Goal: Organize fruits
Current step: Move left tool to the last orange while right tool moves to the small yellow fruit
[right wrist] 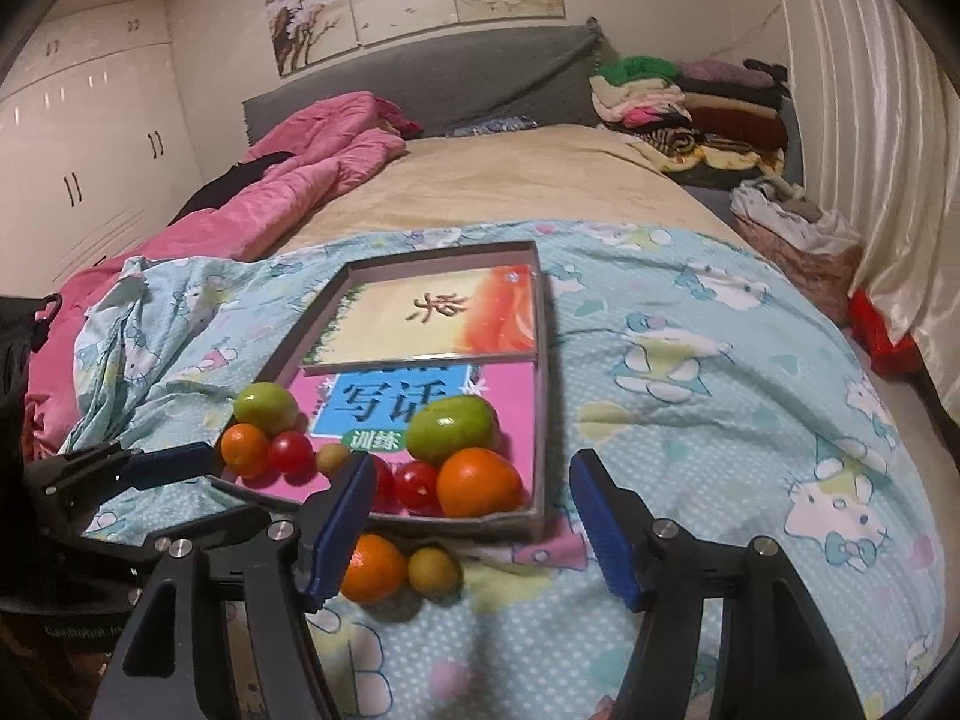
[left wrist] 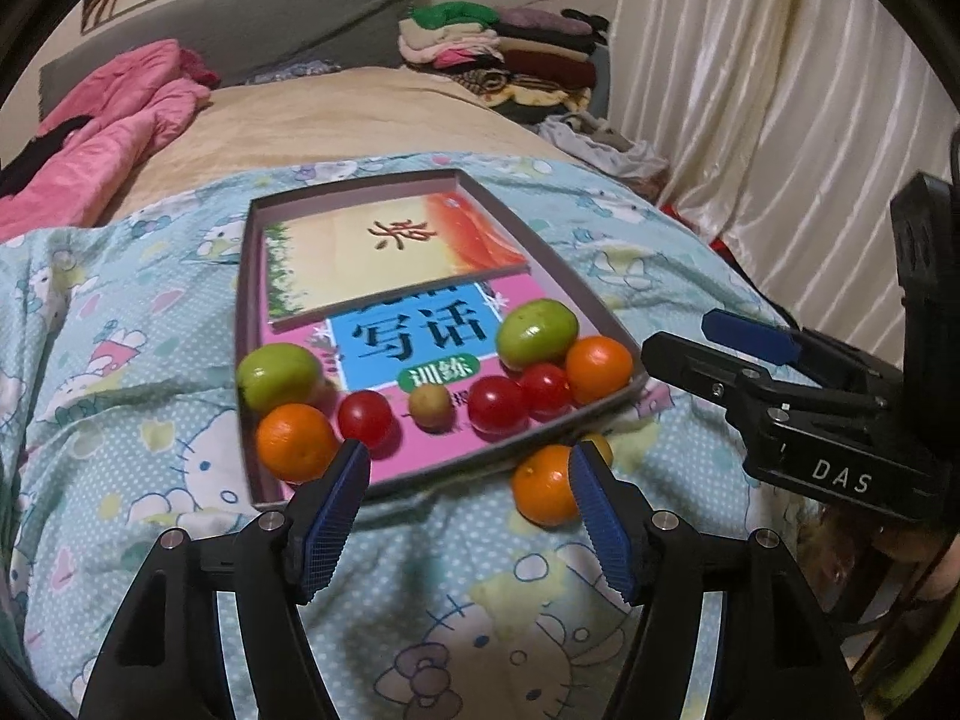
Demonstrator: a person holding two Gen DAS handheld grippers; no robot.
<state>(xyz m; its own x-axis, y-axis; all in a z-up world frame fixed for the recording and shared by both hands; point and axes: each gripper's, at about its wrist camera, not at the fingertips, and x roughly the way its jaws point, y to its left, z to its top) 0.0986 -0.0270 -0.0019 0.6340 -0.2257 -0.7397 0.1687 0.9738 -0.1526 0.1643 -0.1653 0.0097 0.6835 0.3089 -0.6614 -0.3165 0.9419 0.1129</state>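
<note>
Bedding, a blue cartoon-print quilt (right wrist: 690,396), forms the soft, yielding work surface over a beige bedspread (right wrist: 510,180). Shallow grey tray (left wrist: 243,300), lying on the quilt and lined with two printed booklets, holds most of the fruit along its near edge: two green fruits (left wrist: 279,375) at the left and right ends, two oranges (left wrist: 297,441), three cherry tomatoes (left wrist: 365,417) and one small yellow-brown fruit (left wrist: 429,405). Outside the tray, on the quilt just beside its near wall, lie a third orange (right wrist: 373,567) and, touching it, a second small yellow-green fruit (right wrist: 433,570); these two appear to be what remains to be sorted. Left gripper (left wrist: 468,516) hangs with its blue pads spread and nothing between them, its right pad just in front of the stray orange. Right gripper (right wrist: 474,540) likewise stands apart and empty above the quilt. Handling, by judgement: the orange is firm, round and light, best pinched across its widest girth; on soft bedding it may roll or sink. The small fruit is smooth and could squirt sideways from ribbed pads, so a centred, gentle pinch is advisable. Tomatoes are thin-skinned and bruise readily.
</note>
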